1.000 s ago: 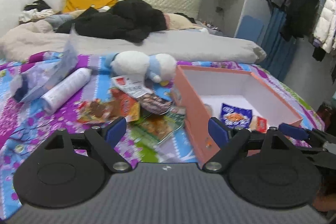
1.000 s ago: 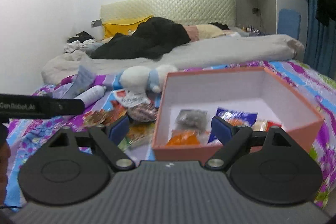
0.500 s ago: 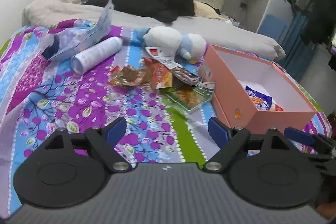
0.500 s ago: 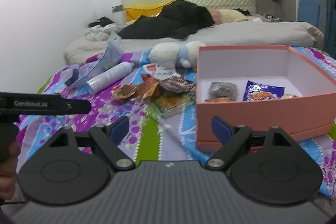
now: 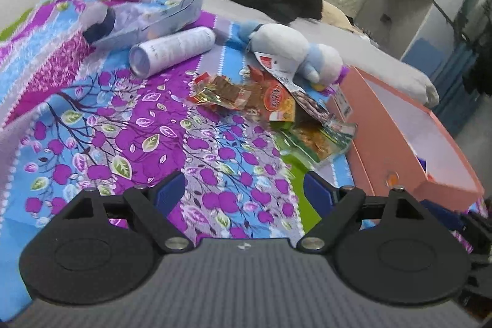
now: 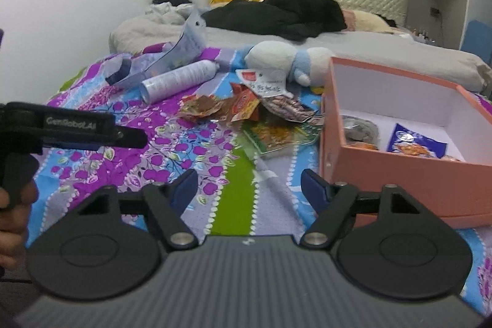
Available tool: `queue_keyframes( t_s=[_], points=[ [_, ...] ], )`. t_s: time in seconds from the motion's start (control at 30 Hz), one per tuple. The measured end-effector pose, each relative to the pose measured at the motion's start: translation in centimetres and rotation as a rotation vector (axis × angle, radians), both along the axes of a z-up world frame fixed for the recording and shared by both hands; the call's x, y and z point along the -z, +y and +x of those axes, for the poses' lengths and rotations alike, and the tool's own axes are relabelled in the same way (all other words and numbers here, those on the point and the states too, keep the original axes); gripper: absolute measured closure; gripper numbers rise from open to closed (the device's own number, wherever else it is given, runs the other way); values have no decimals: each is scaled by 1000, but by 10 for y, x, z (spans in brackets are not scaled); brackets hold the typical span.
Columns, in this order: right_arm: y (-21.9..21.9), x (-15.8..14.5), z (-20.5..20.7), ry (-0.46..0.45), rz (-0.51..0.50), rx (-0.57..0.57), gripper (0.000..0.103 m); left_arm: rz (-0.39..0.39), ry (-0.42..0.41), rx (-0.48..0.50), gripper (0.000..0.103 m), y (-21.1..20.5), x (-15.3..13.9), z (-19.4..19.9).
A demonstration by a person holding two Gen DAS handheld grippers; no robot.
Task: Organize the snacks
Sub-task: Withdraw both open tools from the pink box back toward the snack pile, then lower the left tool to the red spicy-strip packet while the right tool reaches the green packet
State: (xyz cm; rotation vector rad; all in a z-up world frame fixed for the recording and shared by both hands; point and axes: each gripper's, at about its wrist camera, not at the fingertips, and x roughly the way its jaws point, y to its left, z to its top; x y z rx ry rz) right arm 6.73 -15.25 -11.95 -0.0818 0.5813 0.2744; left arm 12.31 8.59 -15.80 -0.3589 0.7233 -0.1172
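Note:
A pile of snack packets (image 5: 270, 103) (image 6: 246, 109) lies on the flowered bedspread, left of a pink box (image 5: 409, 149) (image 6: 399, 165). Inside the box lie a blue packet (image 6: 415, 143), a grey one (image 6: 359, 128) and an orange one. A green packet (image 5: 316, 140) (image 6: 276, 137) rests nearest the box. My left gripper (image 5: 244, 189) is open over bare bedspread, short of the pile. My right gripper (image 6: 249, 185) has its jaws closing with nothing between them, beside the box's near corner.
A white cylinder can (image 5: 172, 49) (image 6: 178, 80), a clear pouch (image 5: 153, 20) and a white-and-blue plush toy (image 5: 292, 54) (image 6: 289, 60) lie beyond the snacks. Dark clothes (image 6: 276, 11) and a grey duvet fill the far bed. A hand (image 6: 12, 205) holding the left gripper's body shows at left.
Both views have pulled back and tipped down, so more bedspread shows in front and the box has slid right. The right gripper's fingers stand closer together than before.

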Motion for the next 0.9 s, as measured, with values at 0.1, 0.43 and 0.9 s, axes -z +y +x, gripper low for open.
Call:
queue_keyframes(
  t_s=[0.1,0.43,0.9],
  points=[
    [11,6,13,8,-31,-18,29,-49,14,-22,18,9,10,20],
    [47,41,67,21,-282,-67,39,-222,38,-59,29,23,44,91],
    [71,92,124,-27,-563,-124,50,-430,64,-158,42,49,86,164]
  ],
)
